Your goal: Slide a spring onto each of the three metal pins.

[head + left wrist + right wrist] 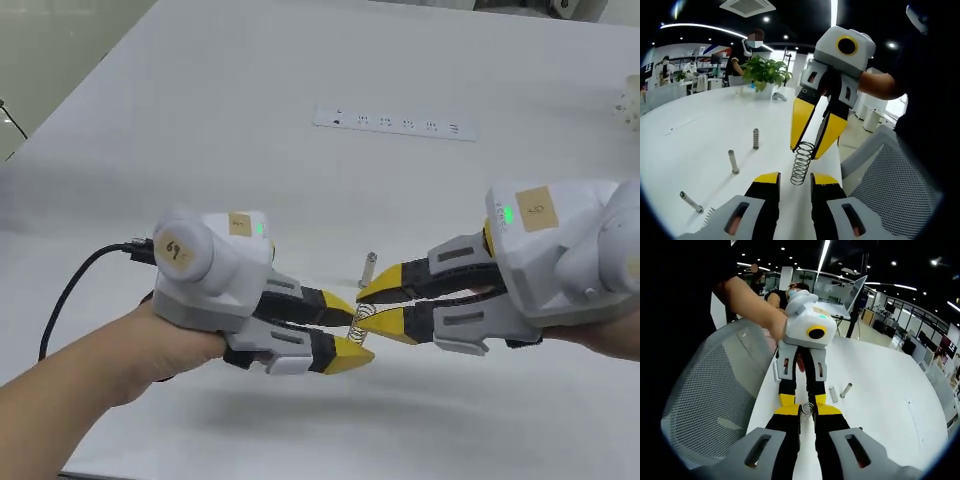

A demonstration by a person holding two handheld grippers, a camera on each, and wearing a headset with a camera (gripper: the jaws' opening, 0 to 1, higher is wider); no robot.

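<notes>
The spring (802, 163) hung between both claws. The right claw (805, 150) pinched its far end, while the left claw (795, 178) gaped around its near end, contact unclear. An upright pin (733, 161) stood left of the left claw on open counter (685, 145), whose edge ran just right.

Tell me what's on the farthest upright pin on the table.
A spring sits coiled around the farthest pin, from near its top down to the table. The shaft inside is hidden by the coils, so only the pin's top end can be made out.
</notes>
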